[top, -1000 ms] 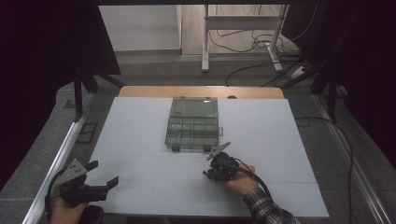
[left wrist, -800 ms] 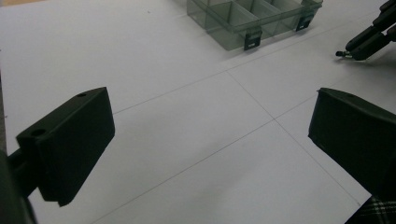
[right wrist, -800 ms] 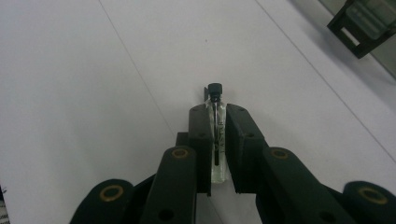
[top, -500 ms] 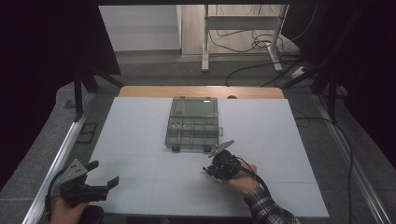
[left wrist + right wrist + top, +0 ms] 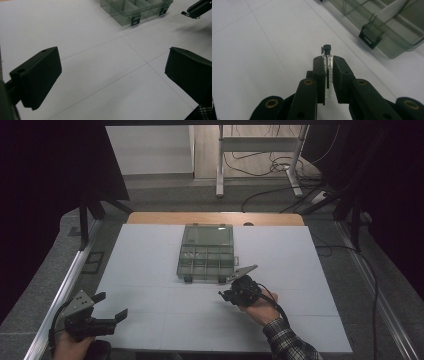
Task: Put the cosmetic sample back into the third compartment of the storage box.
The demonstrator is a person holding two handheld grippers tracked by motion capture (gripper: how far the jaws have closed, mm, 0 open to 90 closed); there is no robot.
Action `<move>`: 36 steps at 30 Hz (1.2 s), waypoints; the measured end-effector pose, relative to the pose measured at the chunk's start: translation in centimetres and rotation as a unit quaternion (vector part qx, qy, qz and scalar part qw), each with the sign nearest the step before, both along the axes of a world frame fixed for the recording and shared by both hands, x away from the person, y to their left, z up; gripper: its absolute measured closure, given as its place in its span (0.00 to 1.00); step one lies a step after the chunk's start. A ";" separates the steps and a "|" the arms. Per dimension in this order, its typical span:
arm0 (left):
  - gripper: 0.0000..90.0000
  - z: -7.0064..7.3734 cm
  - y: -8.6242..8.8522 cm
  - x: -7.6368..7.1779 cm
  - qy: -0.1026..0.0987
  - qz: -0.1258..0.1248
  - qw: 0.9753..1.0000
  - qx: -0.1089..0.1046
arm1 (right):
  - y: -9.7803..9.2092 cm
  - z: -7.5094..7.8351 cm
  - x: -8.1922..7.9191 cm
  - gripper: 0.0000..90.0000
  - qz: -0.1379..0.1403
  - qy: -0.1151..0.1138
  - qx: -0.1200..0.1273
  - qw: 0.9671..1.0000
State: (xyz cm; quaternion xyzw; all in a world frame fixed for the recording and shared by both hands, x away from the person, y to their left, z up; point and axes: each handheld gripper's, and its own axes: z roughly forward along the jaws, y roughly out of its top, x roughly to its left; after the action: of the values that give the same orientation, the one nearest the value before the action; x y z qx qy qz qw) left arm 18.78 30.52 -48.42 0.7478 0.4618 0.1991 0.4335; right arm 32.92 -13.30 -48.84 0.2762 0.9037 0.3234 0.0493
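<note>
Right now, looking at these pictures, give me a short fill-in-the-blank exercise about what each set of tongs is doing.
1. The right tongs are shut on a small glass ____ with a black cap.
2. The left tongs stand ____, with nothing between the jaws.
3. The clear compartment box lies with its lid ____.
4. The box rests on the ____ table.

Missing words: vial; open; open; white
</note>
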 end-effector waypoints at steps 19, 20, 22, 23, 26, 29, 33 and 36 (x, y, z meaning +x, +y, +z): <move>0.01 0.0 0.0 0.1 0.002 0.000 1.000 0.001 | 0.1 1.4 1.9 0.89 -0.028 -0.005 0.036 0.999; 0.01 0.0 0.0 0.1 0.002 0.000 1.000 0.001 | 0.1 1.4 1.9 0.89 -0.028 -0.005 0.036 0.999; 0.01 0.0 0.0 0.1 0.002 0.000 1.000 0.001 | 0.1 1.6 2.2 0.89 -0.033 -0.006 0.039 0.999; 0.01 0.0 0.0 0.1 0.002 0.000 1.000 0.001 | 0.2 1.6 2.3 0.89 -0.034 -0.006 0.044 0.998; 0.01 0.0 0.0 0.1 0.002 0.000 1.000 0.001 | 0.2 1.7 2.6 0.89 -0.036 -0.008 0.046 0.998; 0.01 0.0 0.0 0.1 0.003 0.000 1.000 0.001 | 0.4 1.7 2.9 0.89 -0.039 -0.010 0.046 0.998; 0.01 0.0 0.0 0.1 0.003 0.000 1.000 0.001 | 0.6 1.9 3.3 0.89 -0.043 -0.013 0.050 0.998; 0.01 0.0 0.0 0.1 0.003 0.001 1.000 0.001 | 0.7 2.0 3.6 0.89 -0.045 -0.017 0.051 0.998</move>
State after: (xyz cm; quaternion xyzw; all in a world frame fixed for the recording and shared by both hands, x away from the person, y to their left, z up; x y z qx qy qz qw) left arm 18.85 30.51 -48.43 0.7485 0.4633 0.1978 0.4312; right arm 36.49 -12.55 -46.85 0.3130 0.8718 0.3713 0.0649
